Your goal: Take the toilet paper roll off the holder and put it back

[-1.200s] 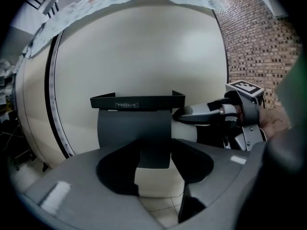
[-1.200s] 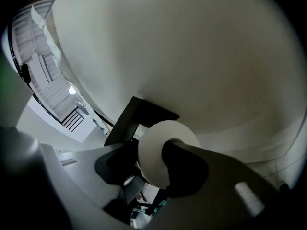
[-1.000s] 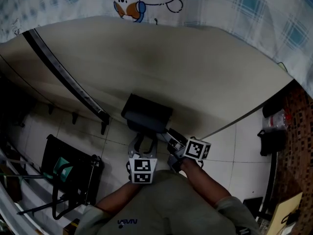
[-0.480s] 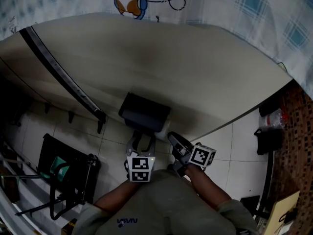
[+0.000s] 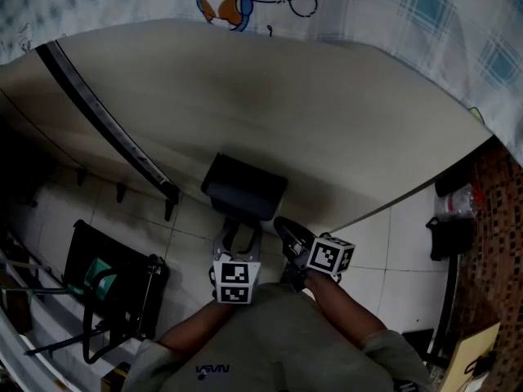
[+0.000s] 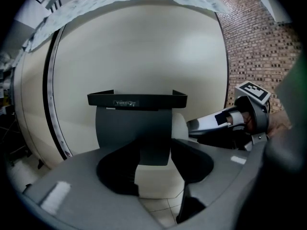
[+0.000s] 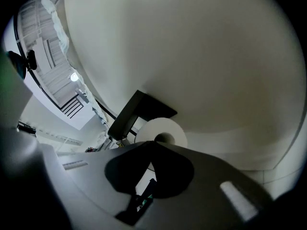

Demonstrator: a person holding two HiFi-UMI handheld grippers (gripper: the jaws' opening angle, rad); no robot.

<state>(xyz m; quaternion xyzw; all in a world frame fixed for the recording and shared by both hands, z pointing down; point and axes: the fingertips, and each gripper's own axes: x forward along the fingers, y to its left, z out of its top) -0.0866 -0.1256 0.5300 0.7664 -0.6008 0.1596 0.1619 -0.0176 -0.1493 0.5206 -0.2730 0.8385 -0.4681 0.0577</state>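
The left gripper [image 5: 239, 237] has its 2 jaws spread apart, pointed straight at the dark holder [image 5: 245, 188] fixed to the cream wall [image 5: 286, 113]. In the left gripper view the holder's hanging front cover shows in the gap between the jaws, with the flat shelf top [image 6: 136, 99] above it; whether the jaws touch the cover cannot be told. The toilet paper roll [image 6: 178, 126] sits on the holder, a strip of white showing past the cover's right edge.

The right gripper [image 5: 284, 227] comes in at a slant from the holder's right side. Its 2 jaws are drawn together so that the tips meet, with only a thin wedge of light lower down between the pads and nothing seen between them. In the right gripper view the tips [image 7: 153, 145] lie just in front of the roll [image 7: 148, 128], seen end-on with its dark core hole, under the holder [image 7: 136, 111].

Both marker cubes [image 5: 235, 280] [image 5: 330, 254] sit close together over the person's forearms. A dark rack [image 5: 114, 292] stands on the tiled floor [image 5: 368, 251], well to the left.
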